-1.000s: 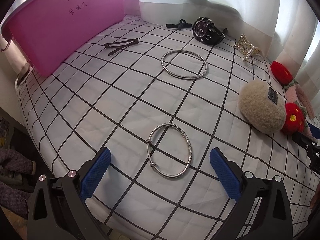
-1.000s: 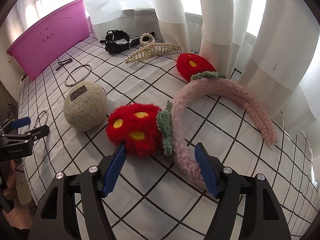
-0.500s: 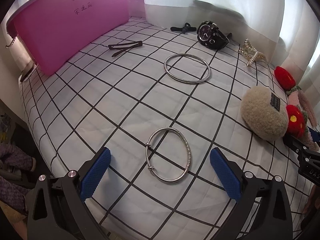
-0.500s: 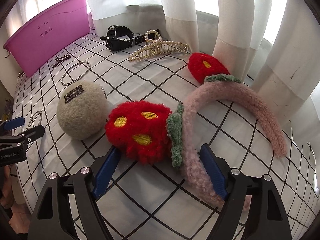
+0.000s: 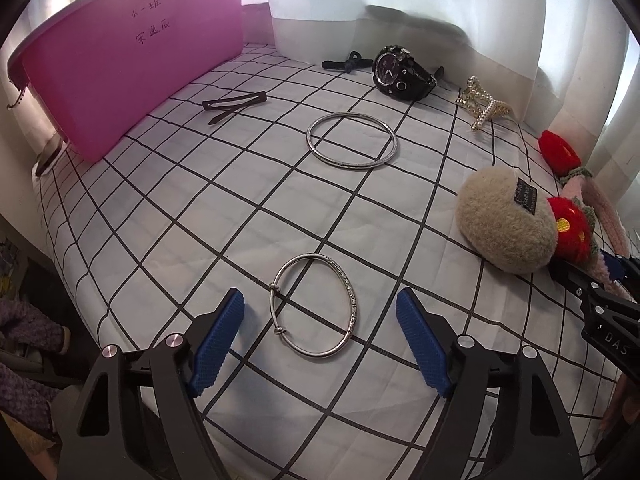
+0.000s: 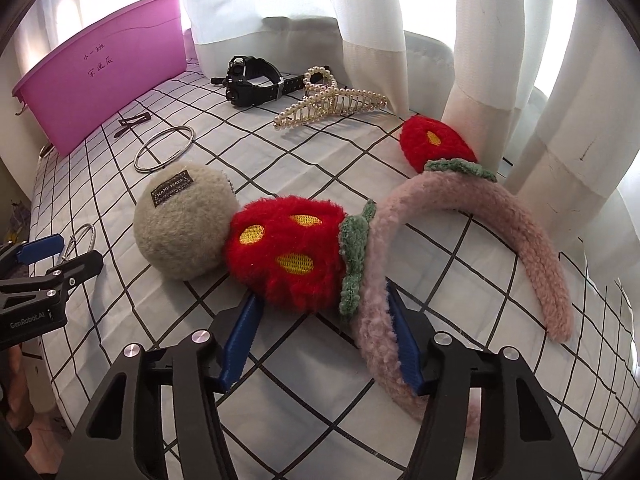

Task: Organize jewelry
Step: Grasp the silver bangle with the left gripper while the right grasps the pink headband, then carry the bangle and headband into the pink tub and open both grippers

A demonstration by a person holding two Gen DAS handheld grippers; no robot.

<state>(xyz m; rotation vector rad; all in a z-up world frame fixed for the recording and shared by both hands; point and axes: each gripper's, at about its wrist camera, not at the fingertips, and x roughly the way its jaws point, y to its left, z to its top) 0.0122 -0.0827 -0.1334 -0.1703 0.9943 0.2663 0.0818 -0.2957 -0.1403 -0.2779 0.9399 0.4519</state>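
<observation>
Trouble could come if the closing right tongs (image 6: 320, 336), squeezing only fluff on the pink headband (image 6: 460, 204), lose it, or the half-open, closing left tongs (image 5: 320, 336) push the thin bangle (image 5: 316, 306) away

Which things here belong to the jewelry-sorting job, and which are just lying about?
Job:
knotted silver bangle
plain silver bangle
black wristwatch
pearl claw clip
pink strawberry headband
pink plastic bin

Lying about:
beige plush ball
white curtains
</observation>
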